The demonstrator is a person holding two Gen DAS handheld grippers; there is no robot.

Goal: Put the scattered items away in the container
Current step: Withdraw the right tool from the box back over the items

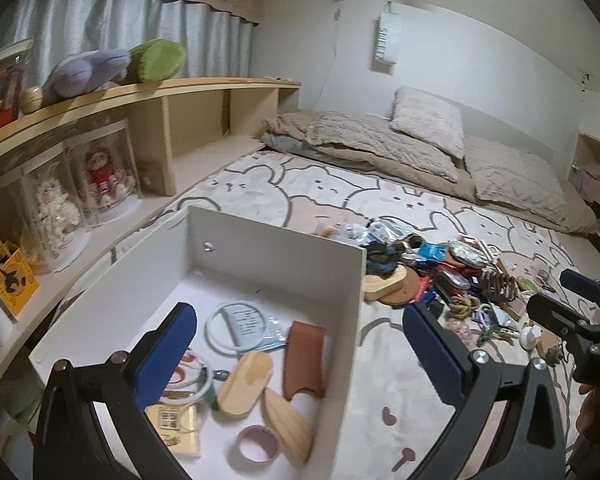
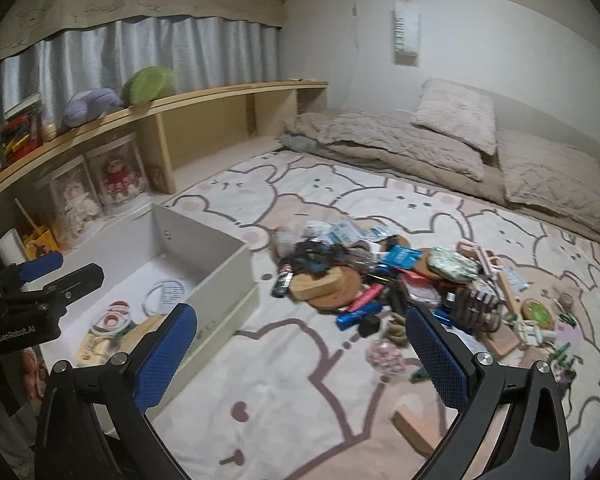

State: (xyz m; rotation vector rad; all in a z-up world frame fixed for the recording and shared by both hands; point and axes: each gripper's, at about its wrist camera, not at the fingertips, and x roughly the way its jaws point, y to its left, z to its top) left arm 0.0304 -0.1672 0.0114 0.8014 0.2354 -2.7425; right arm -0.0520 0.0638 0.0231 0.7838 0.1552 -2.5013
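While both grippers' fingers gape wide and empty, left gripper hovers over the container.

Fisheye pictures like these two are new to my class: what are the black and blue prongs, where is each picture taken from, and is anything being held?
No robot here: a person holds a two-finger gripper in each hand, each with a camera looking along its fingers. One picture comes from the left gripper, over the white box; the other from the right gripper, over the bunny-print rug. The blue parts are finger pads. Both grippers are open and hold nothing. In the box lie wooden ovals, a brown case, rings and a tape roll. A pile of small items still waits on the rug beside the box.
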